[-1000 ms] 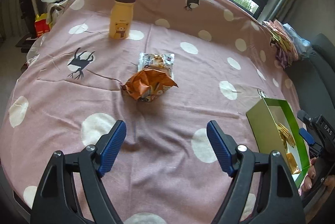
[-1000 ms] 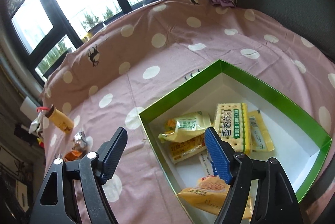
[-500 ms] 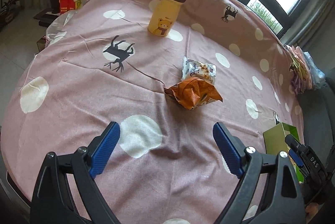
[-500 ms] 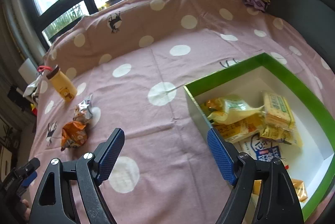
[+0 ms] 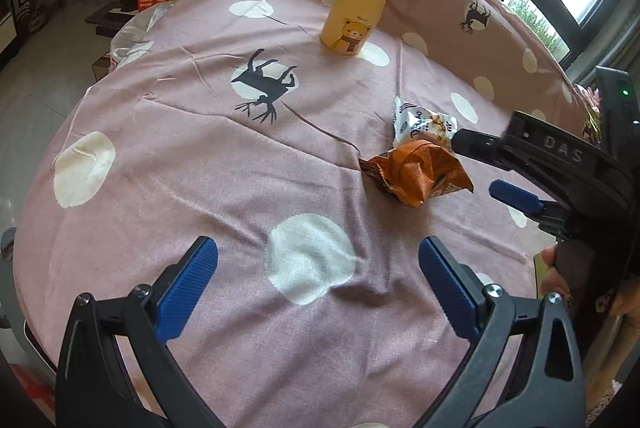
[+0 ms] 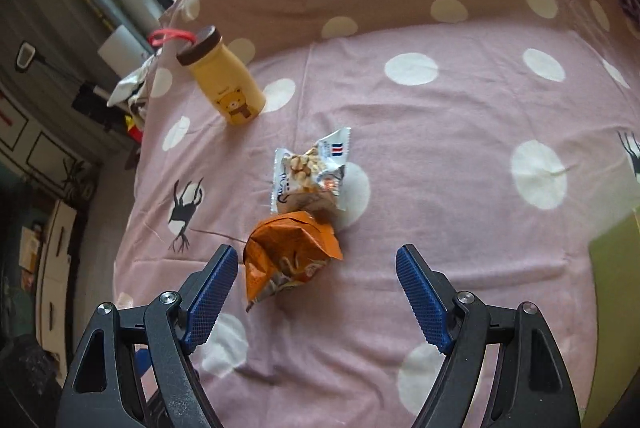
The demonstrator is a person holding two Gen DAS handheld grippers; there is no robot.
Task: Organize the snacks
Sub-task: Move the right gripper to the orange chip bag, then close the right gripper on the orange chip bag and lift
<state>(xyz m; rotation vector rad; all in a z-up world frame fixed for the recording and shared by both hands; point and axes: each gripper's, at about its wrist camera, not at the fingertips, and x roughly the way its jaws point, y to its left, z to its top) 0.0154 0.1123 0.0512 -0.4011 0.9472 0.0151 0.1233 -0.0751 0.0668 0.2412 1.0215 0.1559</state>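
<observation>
Orange snack packet: crumpled on the desk, touching the white packet beyond.
Right gripper: jaws spread, empty; centre yours over the orange alone.
Left gripper: released, near edge.

- Snack packets, loose on the cloth: two; one orange packet, crumpled; one white packet, printed with nut pieces; the two lie touching
- Bottles: one; yellow bottle with a bear print, brown cap and red loop; upright, well apart from the packets
- Boxes: one; green box, only an edge visible at the right of the right wrist view; contents cannot be counted
- Grippers: two; left gripper and right gripper; two blue-padded fingers each, spread apart, nothing between them
- Tablecloths: one; pink tablecloth with white dots and deer silhouettes
</observation>
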